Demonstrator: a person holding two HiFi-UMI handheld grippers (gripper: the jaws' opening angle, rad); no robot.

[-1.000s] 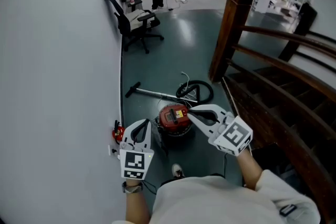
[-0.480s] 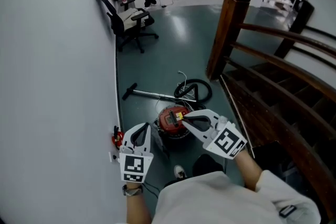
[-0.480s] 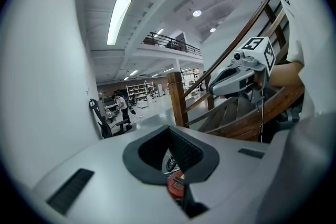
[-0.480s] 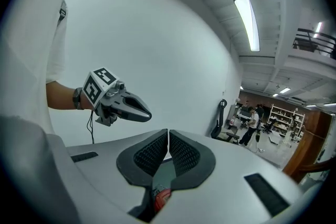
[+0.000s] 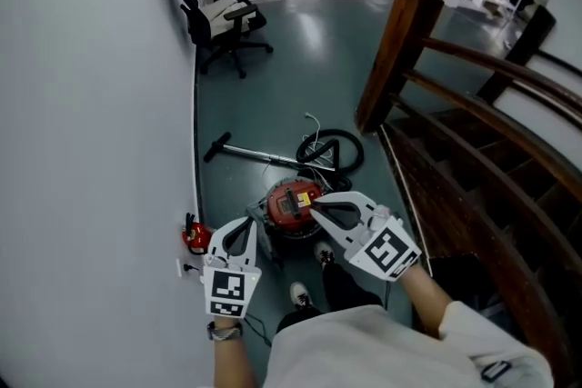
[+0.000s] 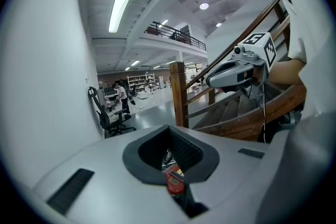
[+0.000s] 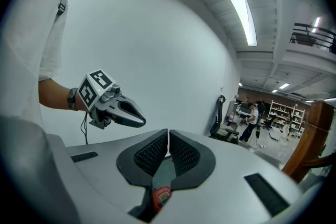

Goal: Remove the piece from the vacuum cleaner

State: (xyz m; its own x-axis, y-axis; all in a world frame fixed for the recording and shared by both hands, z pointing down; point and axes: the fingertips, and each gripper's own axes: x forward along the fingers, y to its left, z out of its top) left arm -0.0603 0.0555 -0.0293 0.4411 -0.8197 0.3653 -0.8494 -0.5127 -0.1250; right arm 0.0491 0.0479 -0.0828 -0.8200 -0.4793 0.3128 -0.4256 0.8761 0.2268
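A wide hall with a dark green floor [image 5: 300, 59] is stretching away between a white wall and a wooden staircase [image 5: 473, 150]. The red vacuum cleaner [image 5: 291, 206] is sitting on that floor near the person's feet, with its coiled hose [image 5: 335, 150] and long tube [image 5: 255, 157] lying just behind it.

Both grippers are hanging above the vacuum cleaner, not touching it. The left gripper [image 5: 247, 223] is showing its jaws fully closed on nothing, and the right gripper [image 5: 316, 206] is showing its jaws pressed together and empty too.

With the jaws shut like this, reaching down would probably only nudge the vacuum cleaner and set it rolling. Pulling a piece with one gripper while nothing is steadying the body may drag the whole machine. The loose hose and cord are lying near the feet and could snag or trip.
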